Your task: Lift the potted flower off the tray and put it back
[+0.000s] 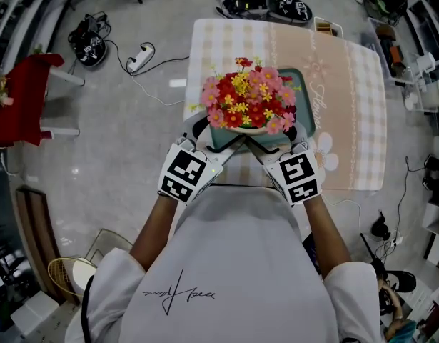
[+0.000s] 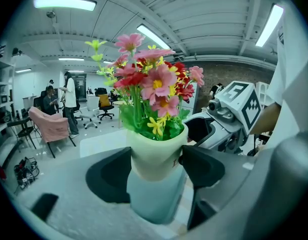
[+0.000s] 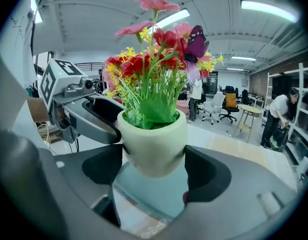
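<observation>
The left gripper [image 2: 155, 169] is closed on the potted flower [image 2: 156, 151], a rounded cream pot packed with pink, red and yellow artificial blooms over green leaves. Its two dark jaws press against the pot's opposite flanks just under the rim. The right gripper [image 3: 154, 166] has the same potted flower [image 3: 152, 145] clamped in the same way, each jaw tight to a side of the cream wall. In the head view the left gripper [image 1: 218, 138] and right gripper [image 1: 276, 140] meet the pot from the near side, angled in toward each other, and the potted flower [image 1: 251, 98] spreads just ahead of and above their jaws. Below both pairs of jaws lies the teal rectangular tray [image 3: 148, 196], and the pot's rounded bottom appears to hang clear of it, directly over it. The tray [image 1: 306, 116] sits on the surface [image 1: 351, 98], covered in a beige checked cloth, which stretches ahead of and to the right of the grippers. A purple butterfly ornament [image 3: 196, 43] perches among the blooms, up and to the right of the right gripper's jaws
</observation>
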`<state>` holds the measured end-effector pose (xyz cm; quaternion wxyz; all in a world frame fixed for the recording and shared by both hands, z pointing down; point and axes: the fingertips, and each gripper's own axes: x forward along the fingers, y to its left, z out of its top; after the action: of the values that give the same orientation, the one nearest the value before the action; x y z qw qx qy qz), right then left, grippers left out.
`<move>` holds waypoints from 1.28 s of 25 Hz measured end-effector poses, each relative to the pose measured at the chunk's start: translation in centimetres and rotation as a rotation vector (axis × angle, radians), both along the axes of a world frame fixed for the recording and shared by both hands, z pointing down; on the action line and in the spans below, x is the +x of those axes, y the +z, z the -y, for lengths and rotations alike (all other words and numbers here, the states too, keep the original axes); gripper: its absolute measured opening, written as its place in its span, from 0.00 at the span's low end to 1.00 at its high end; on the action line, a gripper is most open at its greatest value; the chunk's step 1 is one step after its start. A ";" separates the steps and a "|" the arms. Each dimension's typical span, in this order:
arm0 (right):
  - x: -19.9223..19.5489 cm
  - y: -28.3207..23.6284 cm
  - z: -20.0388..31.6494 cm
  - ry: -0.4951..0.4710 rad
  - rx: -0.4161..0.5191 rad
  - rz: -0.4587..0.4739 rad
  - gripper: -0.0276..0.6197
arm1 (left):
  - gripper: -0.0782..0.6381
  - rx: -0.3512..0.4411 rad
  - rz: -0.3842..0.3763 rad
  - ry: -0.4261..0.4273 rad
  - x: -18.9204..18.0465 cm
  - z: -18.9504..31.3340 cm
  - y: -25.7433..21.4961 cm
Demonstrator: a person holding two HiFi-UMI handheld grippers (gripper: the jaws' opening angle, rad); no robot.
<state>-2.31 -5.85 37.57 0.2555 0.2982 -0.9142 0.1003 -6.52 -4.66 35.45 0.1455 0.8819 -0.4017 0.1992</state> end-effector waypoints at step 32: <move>-0.1 -0.3 -0.1 -0.001 0.007 0.017 0.66 | 0.55 0.015 -0.012 -0.009 -0.1 -0.1 -0.3</move>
<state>-2.43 -5.75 37.31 0.2469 0.2979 -0.9167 0.0996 -6.62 -4.60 35.19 0.1421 0.8823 -0.4063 0.1902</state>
